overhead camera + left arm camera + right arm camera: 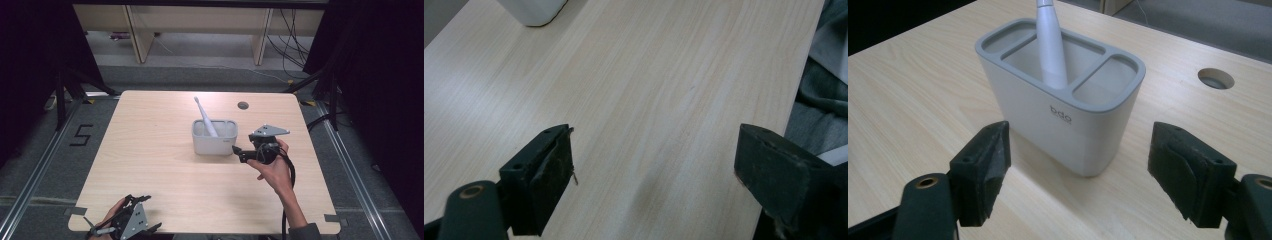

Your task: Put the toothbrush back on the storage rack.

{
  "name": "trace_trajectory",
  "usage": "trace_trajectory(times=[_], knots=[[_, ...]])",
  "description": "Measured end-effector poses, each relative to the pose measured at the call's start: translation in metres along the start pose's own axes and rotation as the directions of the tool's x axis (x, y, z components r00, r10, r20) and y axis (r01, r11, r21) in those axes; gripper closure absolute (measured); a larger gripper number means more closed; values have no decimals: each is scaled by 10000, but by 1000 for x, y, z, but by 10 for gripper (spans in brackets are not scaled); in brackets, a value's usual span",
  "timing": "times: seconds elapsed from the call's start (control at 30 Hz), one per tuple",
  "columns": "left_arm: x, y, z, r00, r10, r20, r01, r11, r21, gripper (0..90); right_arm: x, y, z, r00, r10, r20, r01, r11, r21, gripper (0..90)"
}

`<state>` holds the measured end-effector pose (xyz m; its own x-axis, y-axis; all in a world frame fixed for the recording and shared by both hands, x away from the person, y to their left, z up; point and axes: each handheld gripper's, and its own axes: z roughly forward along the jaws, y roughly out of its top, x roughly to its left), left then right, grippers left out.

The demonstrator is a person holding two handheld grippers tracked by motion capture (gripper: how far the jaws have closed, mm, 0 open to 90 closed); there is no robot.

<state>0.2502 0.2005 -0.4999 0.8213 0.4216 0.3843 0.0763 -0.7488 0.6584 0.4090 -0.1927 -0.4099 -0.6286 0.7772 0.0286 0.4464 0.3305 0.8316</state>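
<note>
A white holder (214,142) with a grey rim and three compartments stands near the middle of the wooden table (150,150). A white toothbrush (205,116) leans up and to the left out of its middle compartment. My right gripper (237,152) is just right of the holder, jaws open and pointing at it. In the right gripper view the holder (1058,120) and the toothbrush handle (1050,45) stand just beyond the right gripper (1078,165), with nothing between the pads. My left gripper (149,212) rests at the table's front left, and the left gripper (654,170) is open over bare wood.
A round cable hole (243,105) lies in the tabletop behind and to the right of the holder. The holder's bottom corner (534,10) appears far off in the left gripper view. The person's grey clothing (824,100) lies past the table's front edge.
</note>
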Motion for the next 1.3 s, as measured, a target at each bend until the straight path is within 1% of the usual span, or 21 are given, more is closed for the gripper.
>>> trace_trajectory(times=[0.13, 0.17, 0.23, 0.33, 0.4, 0.43, 0.47, 0.5, 0.6, 0.63, 0.67, 0.7, 0.77, 0.87, 1.0, 1.03, 1.07, 1.13, 1.17, 1.2, 1.3], knots=[[0, 0, 0, 10000, -7, -10, 7, 10000, -56, 154, 1, -8, -1, 9995, 271, 179, -272, 9996, 58, 256], [0, 0, 0, 10000, -1, -10, 1, 10000, -52, 154, 0, -10, -1, 9997, 118, 207, -121, 9998, 148, 256], [0, 0, 0, 10000, 2, -12, -2, 10000, -48, 153, 1, -15, 0, 9994, 321, 140, -324, 9992, 212, 254], [0, 0, 0, 10000, 7, -5, -7, 10000, -46, 154, 0, -18, -2, 9993, 230, 282, -238, 9993, 284, 253], [0, 0, 0, 10000, 6, 3, -6, 10000, -48, 153, 1, -20, -3, 9982, 563, 219, -571, 9976, 401, 250], [0, 0, 0, 10000, 6, 3, -6, 10000, -48, 153, -1, -21, -2, 9997, 255, 71, -257, 9992, 316, 250], [0, 0, 0, 10000, 34, -11, -34, 10000, 32, 154, 1, -22, -2, 9982, 590, 38, -591, 9978, 304, 249], [0, 0, 0, 10000, 0, -7, 0, 10000, -58, 153, -1, -23, -2, 9995, 315, 69, -318, 9989, 348, 248], [0, 0, 0, 10000, -8, -29, 8, 10000, -1, 153, 2, -26, -3, 9982, 597, 60, -600, 9970, 499, 244], [0, 0, 0, 10000, -8, -29, 8, 10000, -1, 153, 0, -27, -3, 9992, 373, 121, -378, 9983, 446, 244], [0, 0, 0, 10000, -41, -29, 41, 10000, -21, 153, 1, -29, -3, 9984, 527, 213, -537, 9975, 453, 244], [0, 0, -1, 10000, -2, -10, 2, 10000, 6, 153, 0, -30, -3, 9993, 327, 167, -334, 9986, 414, 244], [0, 0, -1, 9999, -69, -74, 69, 10000, 18, 153, 2, -31, -2, 9983, 583, 41, -584, 9973, 444, 244], [-1, 0, 0, 9999, -114, -23, 113, 9999, -45, 154, 0, -36, -3, 9993, 350, 139, -357, 9979, 548, 243], [-1, 0, -1, 9999, -108, -34, 108, 9999, 14, 154, 1, -38, -3, 9981, 613, 110, -620, 9957, 689, 238], [-1, 0, -1, 9999, -104, -48, 104, 9999, -21, 154, 0, -39, -3, 9989, 419, 226, -432, 9972, 611, 238], [-1, 0, -1, 9999, -89, -54, 89, 10000, 2, 153, 1, -40, -3, 9976, 688, 127, -694, 9959, 584, 238], [-1, 1, -2, 9999, -55, -152, 56, 9999, 102, 154, 0, -41, -5, 9990, 417, 181, -428, 9972, 607, 238], [-1, 1, -2, 9997, -60, -236, 61, 10000, 14, 154, 3, -42, -5, 9974, 713, 109, -718, 9957, 590, 238], [-1, 1, -2, 9998, -66, -197, 67, 10000, 41, 154, 2, -42, -7, 9989, 435, 179, -446, 9970, 639, 238], [-1, 1, -3, 9998, -42, -194, 42, 10000, 40, 154, 4, -45, -10, 9993, 334, 194, -346, 9974, 634, 239]])
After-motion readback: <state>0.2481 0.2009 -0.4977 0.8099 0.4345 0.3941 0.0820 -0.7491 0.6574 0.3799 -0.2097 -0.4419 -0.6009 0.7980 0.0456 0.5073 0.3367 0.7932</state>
